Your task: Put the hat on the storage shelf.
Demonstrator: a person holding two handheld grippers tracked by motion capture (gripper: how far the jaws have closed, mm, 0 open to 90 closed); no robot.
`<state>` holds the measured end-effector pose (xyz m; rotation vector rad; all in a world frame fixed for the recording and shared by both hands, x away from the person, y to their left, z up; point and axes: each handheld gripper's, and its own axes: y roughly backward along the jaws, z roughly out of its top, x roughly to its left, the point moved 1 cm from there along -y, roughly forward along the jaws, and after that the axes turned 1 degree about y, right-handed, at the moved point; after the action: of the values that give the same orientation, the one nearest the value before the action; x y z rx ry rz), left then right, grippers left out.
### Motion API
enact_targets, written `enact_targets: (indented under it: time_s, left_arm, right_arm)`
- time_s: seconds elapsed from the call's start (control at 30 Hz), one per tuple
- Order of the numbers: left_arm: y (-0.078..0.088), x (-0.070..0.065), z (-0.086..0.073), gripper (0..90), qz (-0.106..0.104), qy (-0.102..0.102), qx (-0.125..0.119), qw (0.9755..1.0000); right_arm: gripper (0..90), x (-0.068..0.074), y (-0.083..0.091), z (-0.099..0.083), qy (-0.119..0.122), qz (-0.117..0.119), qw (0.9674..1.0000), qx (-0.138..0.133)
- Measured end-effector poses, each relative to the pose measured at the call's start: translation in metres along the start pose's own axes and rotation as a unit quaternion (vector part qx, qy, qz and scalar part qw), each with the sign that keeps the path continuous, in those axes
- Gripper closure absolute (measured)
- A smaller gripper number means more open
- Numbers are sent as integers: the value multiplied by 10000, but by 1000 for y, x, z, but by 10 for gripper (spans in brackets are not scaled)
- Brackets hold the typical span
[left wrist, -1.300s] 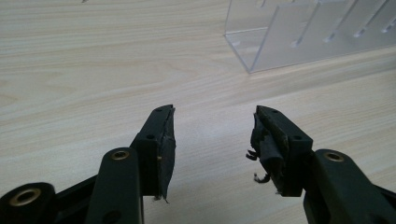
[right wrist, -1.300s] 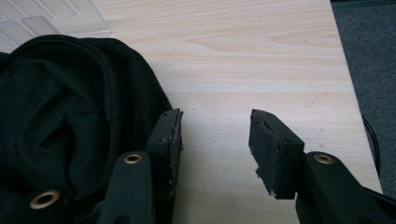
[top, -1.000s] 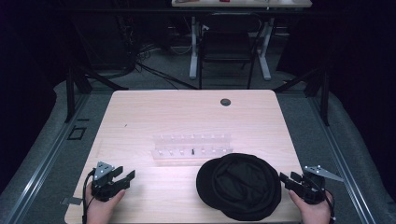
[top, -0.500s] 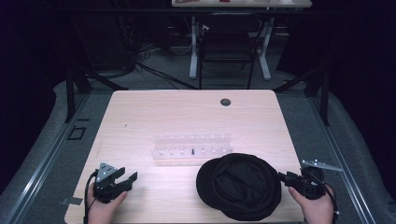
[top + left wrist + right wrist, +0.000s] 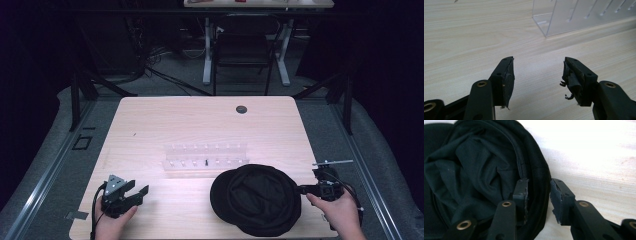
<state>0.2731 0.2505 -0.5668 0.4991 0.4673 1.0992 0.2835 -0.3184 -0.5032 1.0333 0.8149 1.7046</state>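
A black fabric hat (image 5: 257, 200) lies opening-up on the wooden table (image 5: 190, 120), near its front right. My right gripper (image 5: 305, 189) is at the hat's right edge. In the right gripper view the hat's rim (image 5: 537, 177) runs between the jaws of the right gripper (image 5: 539, 192), one jaw inside the hat and one outside. The jaws have just been closing and stand narrowly apart around the rim, with no clear squeeze on it. My left gripper (image 5: 142, 192) rests at the front left. Its jaws (image 5: 537, 72) are wide open over bare wood.
A clear plastic rack (image 5: 205, 156) with a row of slots stands at the table's middle, just behind the hat, and shows again as the rack (image 5: 579, 17) ahead of the left jaws. A round dark grommet (image 5: 241, 109) sits near the far edge. A chair and desk legs stand beyond.
My right gripper has risen slightly and moved in to the hat's right edge, and its jaws have narrowed around the rim. The left gripper and the hat have stayed put.
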Motion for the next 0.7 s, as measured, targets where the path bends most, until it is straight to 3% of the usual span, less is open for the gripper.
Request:
enact_targets:
  time_s: [0.07, 0.23, 0.3, 0.37, 0.5, 0.7]
  left_arm:
    - [-1, 0, 0, 421, -2, -18, -23, 10000]
    - [-1, -1, 0, 414, -20, -23, -32, 10000]
    - [-1, -1, 0, 413, -24, -35, -5, 10000]
    - [-1, -1, 0, 413, -26, -44, 4, 10000]
    - [-2, -2, 0, 413, -41, -52, 24, 10000]
    - [-2, -1, 0, 413, -37, -26, 22, 10000]
  right_arm:
    - [657, -2, 0, 4, -1, -31, 9998, 184]
    - [656, -7, 0, 8, -76, 2, 9994, 345]
    - [659, -8, -1, 9, -33, -113, 9988, 466]
    - [673, -9, -5, 10, -89, 84, 9985, 542]
    - [709, -8, -11, 9, -69, 46, 9973, 732]
    - [732, -10, -15, 10, -175, 124, 9973, 709]
